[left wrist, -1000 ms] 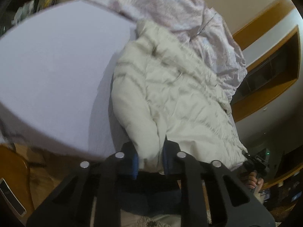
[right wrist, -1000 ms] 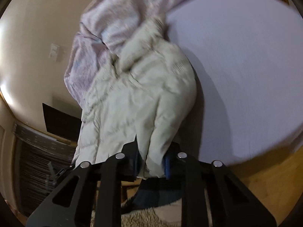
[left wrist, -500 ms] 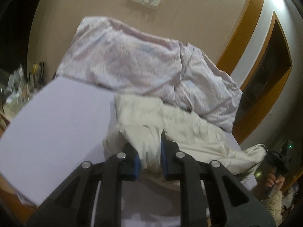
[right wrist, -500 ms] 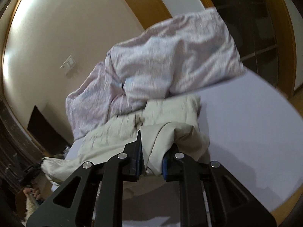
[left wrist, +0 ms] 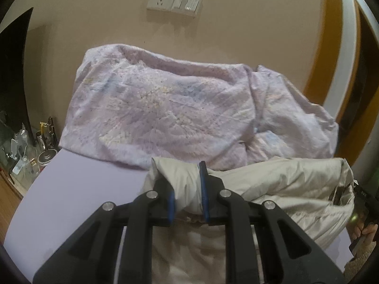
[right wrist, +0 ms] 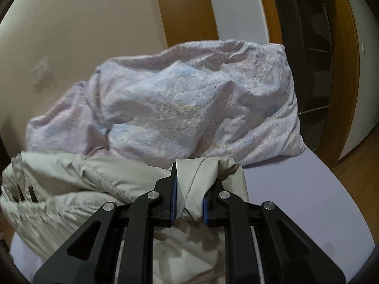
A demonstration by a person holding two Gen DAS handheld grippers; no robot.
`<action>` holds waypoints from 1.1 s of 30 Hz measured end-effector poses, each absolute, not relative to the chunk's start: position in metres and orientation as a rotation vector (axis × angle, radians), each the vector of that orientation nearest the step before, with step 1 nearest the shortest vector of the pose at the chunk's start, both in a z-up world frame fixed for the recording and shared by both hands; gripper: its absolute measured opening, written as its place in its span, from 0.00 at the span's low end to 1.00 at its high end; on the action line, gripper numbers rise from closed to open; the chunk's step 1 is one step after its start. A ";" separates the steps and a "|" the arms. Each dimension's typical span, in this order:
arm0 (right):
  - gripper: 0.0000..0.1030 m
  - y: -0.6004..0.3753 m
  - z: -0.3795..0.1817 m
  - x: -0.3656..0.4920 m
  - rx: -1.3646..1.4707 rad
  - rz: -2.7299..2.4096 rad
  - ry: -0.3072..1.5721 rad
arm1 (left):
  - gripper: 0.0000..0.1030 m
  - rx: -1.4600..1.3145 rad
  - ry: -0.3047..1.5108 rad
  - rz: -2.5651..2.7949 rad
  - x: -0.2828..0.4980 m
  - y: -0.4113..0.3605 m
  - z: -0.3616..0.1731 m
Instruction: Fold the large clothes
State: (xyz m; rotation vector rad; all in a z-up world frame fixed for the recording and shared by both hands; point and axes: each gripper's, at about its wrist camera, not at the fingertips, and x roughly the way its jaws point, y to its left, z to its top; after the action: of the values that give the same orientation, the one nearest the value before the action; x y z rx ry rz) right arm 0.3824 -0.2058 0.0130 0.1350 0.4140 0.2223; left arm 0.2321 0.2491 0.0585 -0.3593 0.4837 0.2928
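Left gripper (left wrist: pixel 187 187) angled down toward the bed, jaws clamped on a bunched corner of the cream puffer jacket (left wrist: pixel 284 184). Right gripper (right wrist: pixel 189 189) same tilt, clamped on the jacket's (right wrist: pixel 94 177) other corner. Jacket is lifted at both pinched corners, the rest sagging onto the lavender mattress (left wrist: pixel 71 189). Crumpled pink duvet (left wrist: pixel 177 113) heaped just beyond, against the far wall. Wall sockets (left wrist: pixel 174 1) above. Cluttered bedside items (left wrist: pixel 30 146) far left. A person's hand (left wrist: pixel 364 229) at the right edge.
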 end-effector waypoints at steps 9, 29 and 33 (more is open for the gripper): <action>0.18 -0.180 -0.036 0.478 0.145 0.141 0.545 | 0.17 -0.347 0.560 0.374 0.323 0.270 0.006; 0.66 -0.125 -0.029 0.426 0.071 0.433 0.582 | 0.92 -0.284 0.574 0.317 0.297 0.221 0.002; 0.56 -0.086 -0.047 0.418 -0.003 0.517 0.661 | 0.92 -0.257 0.616 0.239 0.293 0.186 -0.011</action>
State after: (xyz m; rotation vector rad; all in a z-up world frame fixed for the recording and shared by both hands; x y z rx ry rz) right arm 0.4180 -0.0858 -0.0473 -0.0029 0.6606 0.5167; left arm 0.2933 0.1865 -0.0109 -0.2570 0.6157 0.2389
